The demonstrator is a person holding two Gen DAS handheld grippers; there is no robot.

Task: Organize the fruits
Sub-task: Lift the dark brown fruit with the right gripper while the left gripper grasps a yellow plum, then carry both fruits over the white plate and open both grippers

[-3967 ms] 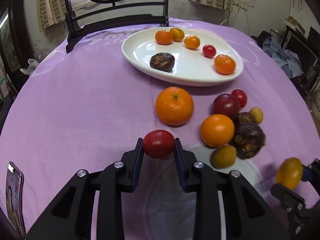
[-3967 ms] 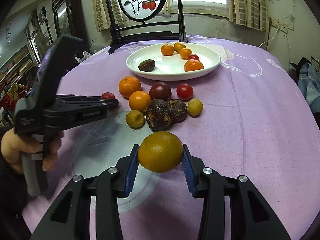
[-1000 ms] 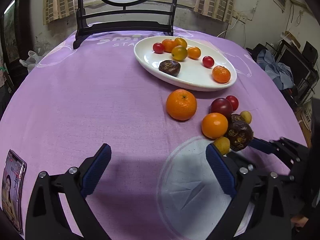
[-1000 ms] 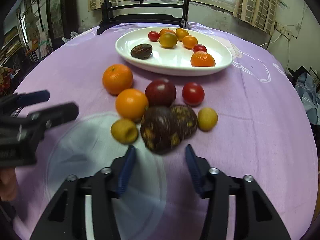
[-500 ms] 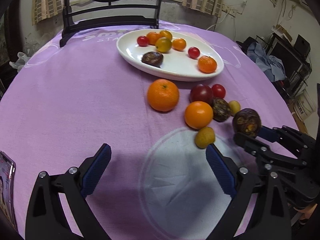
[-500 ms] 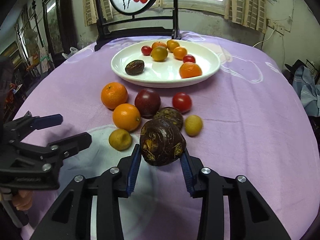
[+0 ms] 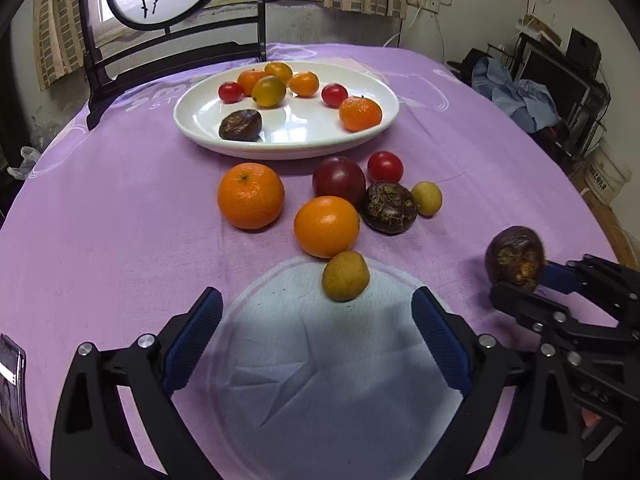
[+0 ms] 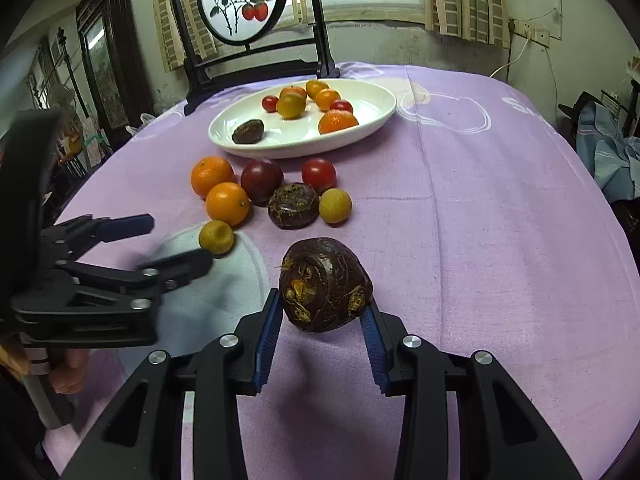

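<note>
With the right hand-held gripper [image 8: 322, 316] clamped on a dark fruit [image 8: 324, 284], next carry it ahead to the plate [image 8: 372, 120]; left hand-held gripper [image 7: 316, 324] gapes empty

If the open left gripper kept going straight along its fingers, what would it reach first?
Probably the small yellow-green fruit lying on the purple tablecloth just ahead of the left gripper, then the orange behind it; depth is uncertain.

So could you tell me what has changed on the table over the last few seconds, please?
The small red tomato and the yellow-green fruit went from the grippers onto the white plate. The left gripper is now open and empty. The right gripper closed on a dark wrinkled fruit from the pile and lifted it. The other loose fruit stayed put.
</note>
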